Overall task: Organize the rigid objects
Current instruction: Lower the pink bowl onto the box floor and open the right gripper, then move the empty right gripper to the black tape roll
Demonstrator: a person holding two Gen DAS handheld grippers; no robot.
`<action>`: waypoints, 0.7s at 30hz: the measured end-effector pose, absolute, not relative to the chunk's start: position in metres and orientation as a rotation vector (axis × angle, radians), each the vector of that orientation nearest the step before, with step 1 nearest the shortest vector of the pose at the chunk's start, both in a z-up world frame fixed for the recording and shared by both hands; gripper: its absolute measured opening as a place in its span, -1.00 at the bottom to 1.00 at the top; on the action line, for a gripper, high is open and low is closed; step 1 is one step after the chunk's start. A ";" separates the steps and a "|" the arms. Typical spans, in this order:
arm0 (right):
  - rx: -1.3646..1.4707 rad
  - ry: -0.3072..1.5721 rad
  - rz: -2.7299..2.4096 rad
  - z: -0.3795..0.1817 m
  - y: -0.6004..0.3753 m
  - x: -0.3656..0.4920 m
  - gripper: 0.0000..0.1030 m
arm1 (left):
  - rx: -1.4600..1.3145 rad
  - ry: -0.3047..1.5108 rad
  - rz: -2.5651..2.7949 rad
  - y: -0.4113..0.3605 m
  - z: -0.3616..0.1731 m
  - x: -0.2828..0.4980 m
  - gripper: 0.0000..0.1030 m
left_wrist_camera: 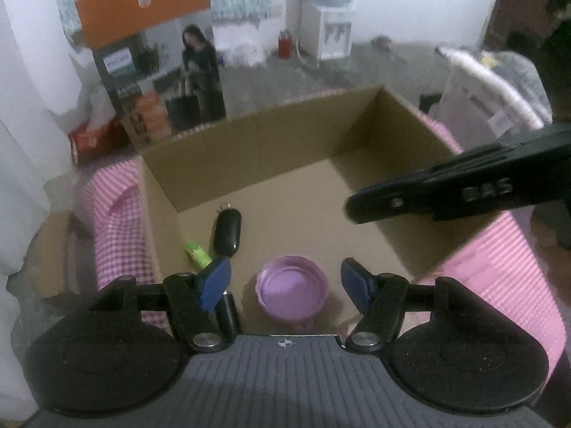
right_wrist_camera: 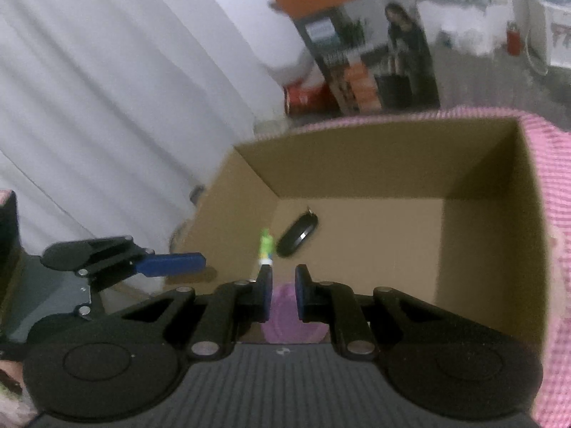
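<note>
An open cardboard box (left_wrist_camera: 249, 135) stands on a pink checked cloth (left_wrist_camera: 117, 221). On its floor lie a black key fob (left_wrist_camera: 226, 232), a small green object (left_wrist_camera: 198, 255) and a round purple lid (left_wrist_camera: 292, 290). My left gripper (left_wrist_camera: 285, 285) hovers over the lid, open, its blue pads apart from the lid's rim on both sides. The right gripper (right_wrist_camera: 283, 292) is shut with nothing between its pads; the purple lid (right_wrist_camera: 282, 324) shows below it, with the key fob (right_wrist_camera: 298, 237) and green object (right_wrist_camera: 266, 246) beyond. Its black finger (left_wrist_camera: 428, 192) reaches over the box's right side.
A tall printed carton (left_wrist_camera: 157, 67) with an orange top and a red pack (left_wrist_camera: 89, 142) stand behind the box. White curtains (right_wrist_camera: 107, 107) hang at the left. A water dispenser (left_wrist_camera: 328, 25) stands across the floor, and a white bundle (left_wrist_camera: 492, 92) lies at the right.
</note>
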State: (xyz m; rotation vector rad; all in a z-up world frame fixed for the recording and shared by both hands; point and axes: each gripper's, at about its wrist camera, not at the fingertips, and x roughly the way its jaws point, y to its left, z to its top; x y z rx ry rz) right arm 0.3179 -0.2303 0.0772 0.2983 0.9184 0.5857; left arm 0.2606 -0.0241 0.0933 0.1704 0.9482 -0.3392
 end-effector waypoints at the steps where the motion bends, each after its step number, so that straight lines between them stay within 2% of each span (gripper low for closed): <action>1: 0.307 0.896 0.588 0.083 -0.236 0.308 -0.70 | 0.168 0.929 -0.343 -0.023 0.099 0.252 0.33; 7: 0.352 0.789 0.591 0.111 -0.269 0.234 -0.70 | 0.123 0.834 -0.367 -0.011 0.125 0.195 0.34; 11: 0.362 0.755 0.611 0.112 -0.285 0.175 -0.70 | 0.119 0.814 -0.385 -0.005 0.120 0.155 0.36; 16: 0.399 0.780 0.659 0.091 -0.284 0.119 -0.69 | 0.137 0.830 -0.396 -0.005 0.095 0.108 0.36; 21: 0.479 0.879 0.670 0.045 -0.268 0.094 -0.69 | 0.141 0.913 -0.423 -0.006 0.053 0.077 0.36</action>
